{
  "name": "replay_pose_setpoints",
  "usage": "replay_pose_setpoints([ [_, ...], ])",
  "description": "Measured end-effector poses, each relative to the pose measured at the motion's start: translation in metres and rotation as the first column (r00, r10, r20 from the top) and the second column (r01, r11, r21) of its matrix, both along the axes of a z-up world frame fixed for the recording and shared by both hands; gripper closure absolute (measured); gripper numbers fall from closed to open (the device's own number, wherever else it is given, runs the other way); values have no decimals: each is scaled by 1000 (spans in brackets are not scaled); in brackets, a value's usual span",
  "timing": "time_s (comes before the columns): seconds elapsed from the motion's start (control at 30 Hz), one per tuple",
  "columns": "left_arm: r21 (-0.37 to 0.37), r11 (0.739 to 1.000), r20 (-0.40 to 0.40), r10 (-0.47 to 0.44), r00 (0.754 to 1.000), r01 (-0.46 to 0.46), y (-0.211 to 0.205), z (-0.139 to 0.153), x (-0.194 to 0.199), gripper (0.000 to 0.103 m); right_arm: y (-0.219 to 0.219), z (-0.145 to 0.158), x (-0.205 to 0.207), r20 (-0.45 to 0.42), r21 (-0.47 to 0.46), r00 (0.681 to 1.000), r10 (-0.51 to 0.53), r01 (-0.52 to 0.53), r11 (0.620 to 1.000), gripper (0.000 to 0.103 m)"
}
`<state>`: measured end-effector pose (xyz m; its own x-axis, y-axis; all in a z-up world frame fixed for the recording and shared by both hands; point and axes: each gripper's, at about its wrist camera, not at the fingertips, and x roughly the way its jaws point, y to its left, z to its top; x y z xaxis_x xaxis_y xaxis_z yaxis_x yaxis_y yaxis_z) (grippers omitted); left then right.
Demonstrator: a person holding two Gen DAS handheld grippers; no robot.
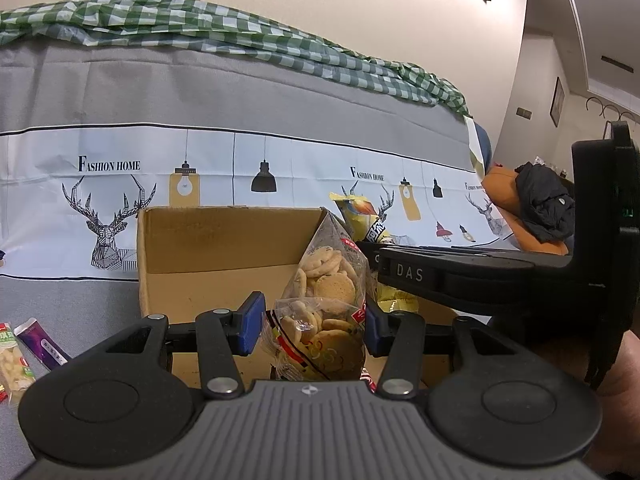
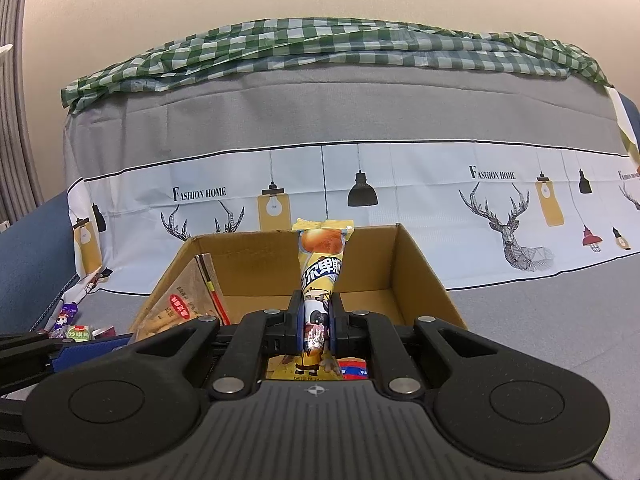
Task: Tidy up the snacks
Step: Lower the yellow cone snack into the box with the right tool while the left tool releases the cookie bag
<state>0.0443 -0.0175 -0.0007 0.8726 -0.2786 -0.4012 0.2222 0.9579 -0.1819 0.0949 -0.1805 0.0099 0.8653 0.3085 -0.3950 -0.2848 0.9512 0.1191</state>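
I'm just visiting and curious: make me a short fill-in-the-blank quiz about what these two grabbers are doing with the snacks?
1. The left gripper holds a clear bag of round ____.
2. The right gripper is shut on a tall snack packet coloured mostly ____.
3. Both snacks are held over an open brown ____ box.
4. The cloth draped on top behind is checked white and ____.

Missing words: biscuits; yellow; cardboard; green

Open brown cardboard box (image 2: 416,276) on the grey printed sofa cover (image 2: 540,312), ahead of both grippers. Clear bag of round biscuits (image 1: 324,312) upright between the left gripper (image 1: 310,326) pads, over the box's near edge. Yellow printed snack packet (image 2: 322,276) upright in the right gripper (image 2: 318,330), right of the biscuit bag. Small wrapped snacks (image 1: 24,350) left of the box. Green checked cloth (image 2: 320,48) along the sofa back, behind.
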Motion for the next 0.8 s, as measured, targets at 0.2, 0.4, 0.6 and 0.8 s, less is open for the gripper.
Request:
replay_pose_setpoints([
  [0.2,-4,1000,1,6,1000,-6,-1,1,0,49,1,0,-1,0,-3,1000,4,-4,1000,92],
  [0.4,-5,1000,1,10,1000,-10,0,0,-1,49,2,0,0,-2,-2,1000,0,0,1000,92],
  [0.6,-11,1000,-14,7,1000,-7,1,-1,1,46,2,0,1,-7,-4,1000,2,-2,1000,92],
  [0.8,3,999,-9,42,999,-41,4,-1,1,33,2,-1,3,-16,-2,1000,-26,26,1000,66],
])
